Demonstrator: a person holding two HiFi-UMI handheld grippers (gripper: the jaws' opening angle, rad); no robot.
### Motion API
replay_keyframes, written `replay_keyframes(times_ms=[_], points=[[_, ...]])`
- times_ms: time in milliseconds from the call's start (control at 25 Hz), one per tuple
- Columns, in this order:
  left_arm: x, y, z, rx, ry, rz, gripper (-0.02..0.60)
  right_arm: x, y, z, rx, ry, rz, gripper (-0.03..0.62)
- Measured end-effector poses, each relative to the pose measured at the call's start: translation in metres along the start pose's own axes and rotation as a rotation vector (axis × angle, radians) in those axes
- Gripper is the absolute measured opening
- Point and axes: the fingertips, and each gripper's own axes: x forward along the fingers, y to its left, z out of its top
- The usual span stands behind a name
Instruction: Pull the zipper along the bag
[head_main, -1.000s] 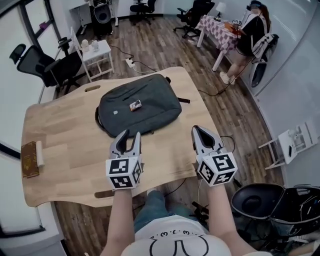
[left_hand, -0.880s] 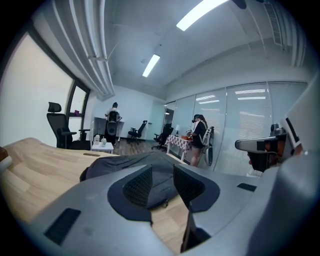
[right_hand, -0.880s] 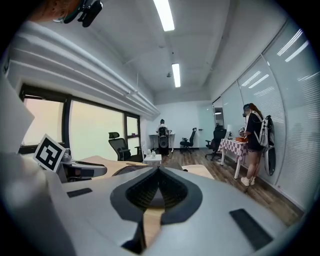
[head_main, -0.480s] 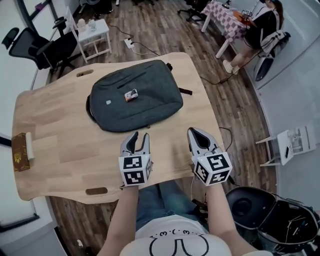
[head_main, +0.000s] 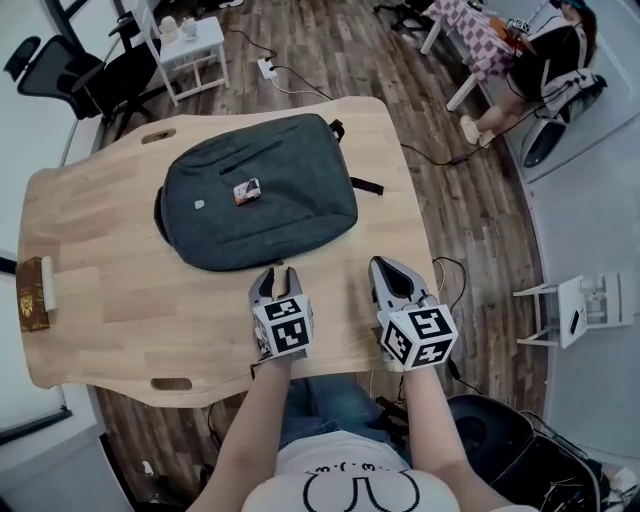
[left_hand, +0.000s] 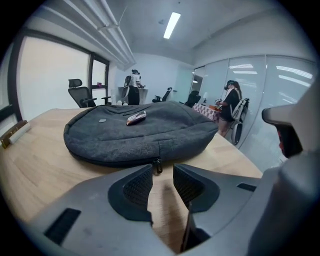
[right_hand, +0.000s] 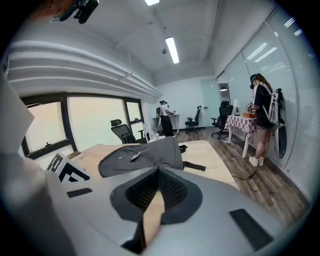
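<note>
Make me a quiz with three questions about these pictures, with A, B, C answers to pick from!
1. Where does the bag lie? A) on the wooden table B) on the floor C) on a chair
2. What colour is the bag? A) red B) dark grey C) yellow
3. How are the left gripper's jaws? A) shut tight together B) clamped on a strap C) apart, holding nothing
Answers: 1 A, it rests flat on the table; 2 B, its fabric is dark grey; 3 C, bare table shows through the gap.
</note>
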Motion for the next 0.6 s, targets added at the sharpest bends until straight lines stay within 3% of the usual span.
replay_keyframes(times_ms=[360,520,600], points=[[0.028,0.003,-0.002,-0.079,0.047,0.304,0.13,0.008,-0.052,-0.019,0.07,0.034,-0.016,0.052],[0.032,0.009,-0.005,-0.038,0.06,0.46,0.121,0.003,-0.075,-0.028,0.094,0.048,-0.029,0.052],[0.031,0.014,-0.005,-0.019,0.062,0.519,0.084,0.0,-0.084,-0.03,0.104,0.05,-0.033,0.052]])
